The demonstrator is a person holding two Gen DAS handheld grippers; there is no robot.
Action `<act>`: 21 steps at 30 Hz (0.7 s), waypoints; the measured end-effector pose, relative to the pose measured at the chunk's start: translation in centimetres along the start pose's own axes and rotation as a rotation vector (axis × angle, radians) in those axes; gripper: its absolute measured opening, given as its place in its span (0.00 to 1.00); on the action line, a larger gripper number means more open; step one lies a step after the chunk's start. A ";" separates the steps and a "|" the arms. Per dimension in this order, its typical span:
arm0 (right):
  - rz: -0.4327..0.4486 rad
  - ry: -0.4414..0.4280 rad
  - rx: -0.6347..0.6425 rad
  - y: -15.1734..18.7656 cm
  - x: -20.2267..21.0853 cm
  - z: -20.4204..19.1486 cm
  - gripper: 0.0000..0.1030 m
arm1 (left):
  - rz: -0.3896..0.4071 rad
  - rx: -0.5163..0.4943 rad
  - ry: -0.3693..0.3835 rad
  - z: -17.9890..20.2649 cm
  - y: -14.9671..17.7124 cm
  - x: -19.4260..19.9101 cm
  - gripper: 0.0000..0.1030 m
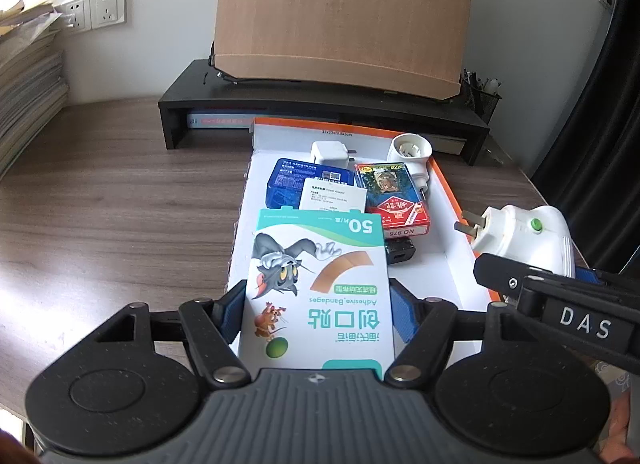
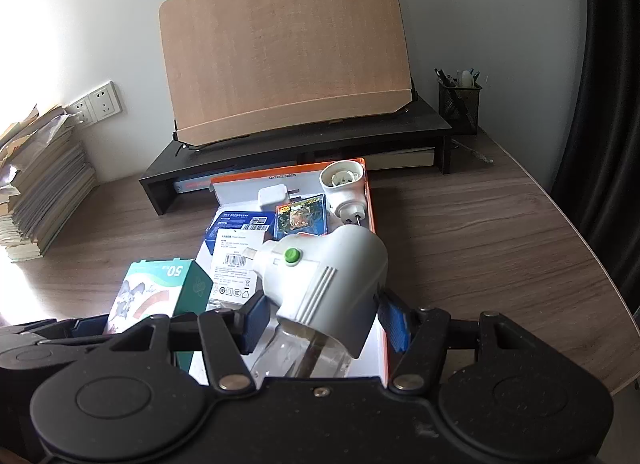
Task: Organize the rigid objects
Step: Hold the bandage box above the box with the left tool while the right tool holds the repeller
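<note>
The left gripper [image 1: 318, 304] is clamped half-wide on the bandage box [image 1: 318, 284], above the near end of the tray [image 1: 452, 200]. The right gripper [image 2: 320, 316] likewise grips the white plug adapter [image 2: 328, 284] over the tray's near right edge. Risk: both loads descending together may collide, or land on the playing cards [image 1: 396, 200] and tip.

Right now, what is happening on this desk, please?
A person is sorting small items into a white tray with an orange rim. The left gripper holds a box of adhesive bandages above the near end of the tray. The right gripper holds a white plug-in device with a green button over the tray's right side. A blue box, a pack of playing cards and two white adapters already lie inside.
</note>
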State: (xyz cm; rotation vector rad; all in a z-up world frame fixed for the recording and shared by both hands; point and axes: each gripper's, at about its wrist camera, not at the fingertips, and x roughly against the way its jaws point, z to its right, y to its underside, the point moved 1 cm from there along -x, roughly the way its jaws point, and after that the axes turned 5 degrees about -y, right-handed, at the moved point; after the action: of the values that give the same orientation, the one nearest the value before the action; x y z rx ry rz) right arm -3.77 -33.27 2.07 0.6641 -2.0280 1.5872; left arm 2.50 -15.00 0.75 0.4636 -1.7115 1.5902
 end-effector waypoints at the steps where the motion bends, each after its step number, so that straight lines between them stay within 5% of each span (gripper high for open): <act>1: -0.002 -0.002 0.003 0.0 0.0 0.0 0.69 | -0.002 0.004 -0.003 0.0 0.0 0.0 0.69; 21: -0.024 -0.029 0.006 0.0 -0.8 0.4 0.69 | -0.021 0.022 -0.026 -0.1 0.3 -0.3 0.69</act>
State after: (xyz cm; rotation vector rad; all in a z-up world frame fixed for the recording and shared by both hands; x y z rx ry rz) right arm -3.15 -33.61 1.49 0.7144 -2.0290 1.5792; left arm 2.52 -14.96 0.36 0.5139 -1.7048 1.5966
